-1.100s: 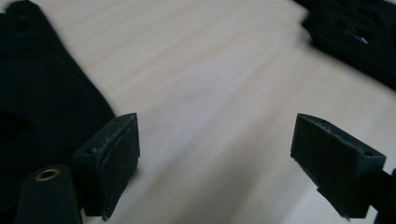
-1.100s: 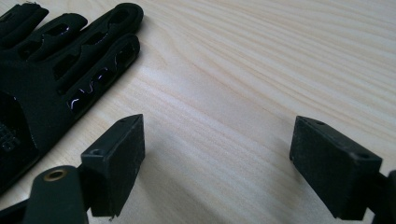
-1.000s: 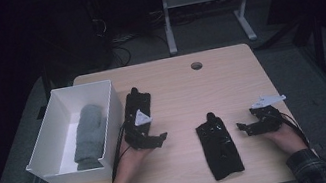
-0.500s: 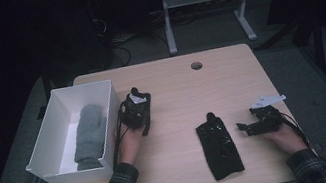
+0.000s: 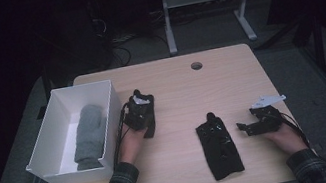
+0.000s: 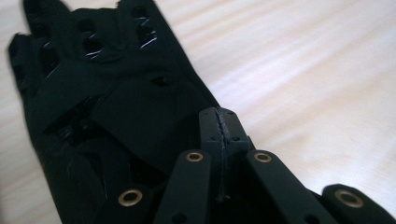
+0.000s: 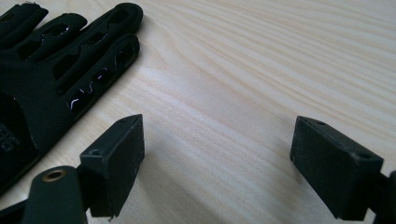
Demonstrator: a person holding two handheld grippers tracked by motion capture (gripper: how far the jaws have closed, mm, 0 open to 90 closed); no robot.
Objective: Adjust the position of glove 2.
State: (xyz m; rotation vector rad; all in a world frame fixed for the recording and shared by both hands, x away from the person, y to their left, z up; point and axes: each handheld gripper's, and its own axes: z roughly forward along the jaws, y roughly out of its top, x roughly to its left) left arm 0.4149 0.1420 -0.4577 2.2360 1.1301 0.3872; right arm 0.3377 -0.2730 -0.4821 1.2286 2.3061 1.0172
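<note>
**Pick-up under way beside the box**

Since the earlier frame, the left hand (image 5: 132,145) has slid up the picture, bringing the left gripper (image 5: 138,101) over a black fabric glove with slotted fingers (image 6: 93,93), left of centre on the pale wooden table (image 5: 175,84), and its jaws have just been closing. At far left, a white rectangular box (image 5: 46,147) holds a grey rolled cloth (image 5: 88,135). A second black glove (image 5: 218,142) lies lower right of centre, with the right gripper (image 5: 244,128) just to its right.

Left gripper view: the jaws are pressed tight together at the first glove's cuff flap. I cannot tell whether fabric is pinched between them.

Right gripper view: the jaws stand released, with bare wood between them, and the second glove's fingers are at upper left.

Judged step: grasping the first glove. Next comes a gentle lift to confirm the hold, then a carry left over the box wall
</note>
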